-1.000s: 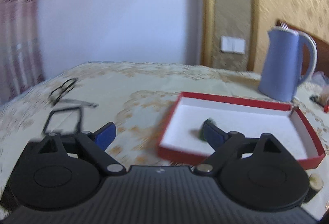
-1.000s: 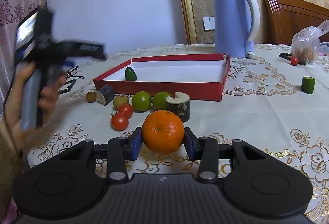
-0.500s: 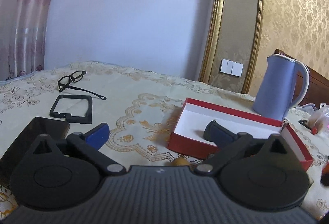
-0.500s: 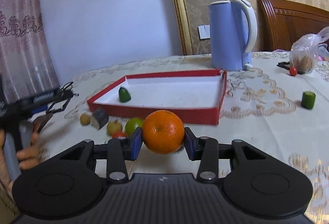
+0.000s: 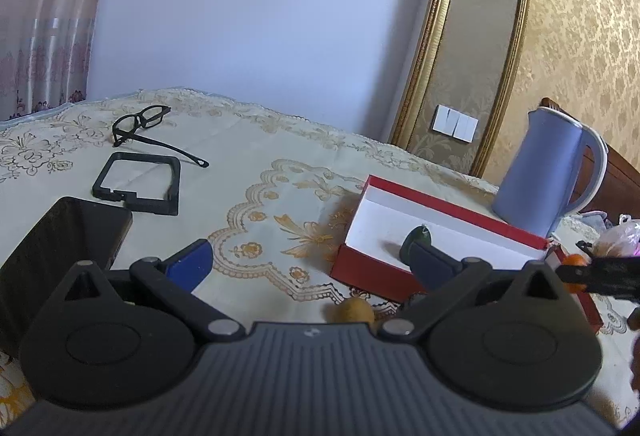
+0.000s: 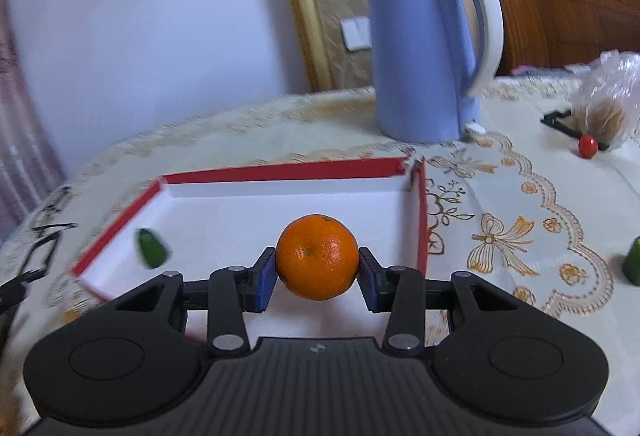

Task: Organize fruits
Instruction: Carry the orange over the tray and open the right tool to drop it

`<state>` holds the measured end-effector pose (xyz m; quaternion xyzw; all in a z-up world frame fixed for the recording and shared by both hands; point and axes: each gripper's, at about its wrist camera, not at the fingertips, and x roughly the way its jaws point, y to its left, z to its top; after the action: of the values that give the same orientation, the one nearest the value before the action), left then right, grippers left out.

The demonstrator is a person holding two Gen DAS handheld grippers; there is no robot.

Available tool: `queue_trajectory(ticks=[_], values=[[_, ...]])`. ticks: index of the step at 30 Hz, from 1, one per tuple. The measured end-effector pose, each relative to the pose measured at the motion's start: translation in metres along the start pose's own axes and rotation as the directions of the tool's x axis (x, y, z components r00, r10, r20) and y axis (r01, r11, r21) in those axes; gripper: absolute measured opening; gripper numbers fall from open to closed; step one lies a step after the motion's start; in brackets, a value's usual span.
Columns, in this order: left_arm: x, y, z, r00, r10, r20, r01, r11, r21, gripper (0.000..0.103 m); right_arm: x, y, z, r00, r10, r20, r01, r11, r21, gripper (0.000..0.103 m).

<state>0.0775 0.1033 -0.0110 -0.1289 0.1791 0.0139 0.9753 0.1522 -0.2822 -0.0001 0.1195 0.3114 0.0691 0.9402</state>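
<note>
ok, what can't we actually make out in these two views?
- Left wrist: green fruit in the red box is half hidden behind the left gripper finger.
- Left wrist: brown fruit is cut off by the gripper body.
- Right wrist: glasses are motion-blurred.
- Right wrist: whether the orange in the right gripper touches the box floor.

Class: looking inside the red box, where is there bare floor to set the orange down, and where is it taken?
The right tongs hold the orange over the red box. Its white floor is bare from the middle to the right wall and back wall. Only the near left corner is taken, by a small green fruit. The kettle stands outside, behind the box.
</note>
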Motion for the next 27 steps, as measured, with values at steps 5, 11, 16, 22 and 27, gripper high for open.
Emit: queue_trajectory(ticks=[5, 11, 16, 22, 27], values=[[0.0, -0.005, -0.001, 1.0, 0.011, 0.003, -0.011, 1.0, 0.026, 0.103, 0.03, -0.006, 0.017, 0.998, -0.057, -0.041, 0.057, 0.998, -0.002, 0.044], [0.004, -0.001, 0.0, 1.0, 0.003, -0.019, -0.003, 1.0, 0.004, 0.103, -0.004, -0.007, 0.011, 0.998, -0.049, 0.024, 0.049, 0.999, -0.011, 0.056], [0.009, 0.002, 0.001, 0.999, 0.002, -0.043, -0.002, 1.0, -0.012, 0.103, -0.068, -0.006, -0.022, 0.989, 0.005, 0.148, 0.001, 0.999, -0.037, 0.057], [0.012, -0.001, -0.001, 0.996, 0.068, -0.063, -0.067, 0.998, 0.01, 0.103, -0.116, -0.007, -0.067, 0.976, 0.066, 0.205, -0.064, 0.998, -0.02, 0.07], [0.016, -0.004, 0.0, 0.989, 0.119, -0.083, -0.115, 0.992, 0.05, 0.103, -0.125, -0.002, -0.085, 0.982, 0.073, 0.173, -0.067, 0.997, -0.043, 0.07]])
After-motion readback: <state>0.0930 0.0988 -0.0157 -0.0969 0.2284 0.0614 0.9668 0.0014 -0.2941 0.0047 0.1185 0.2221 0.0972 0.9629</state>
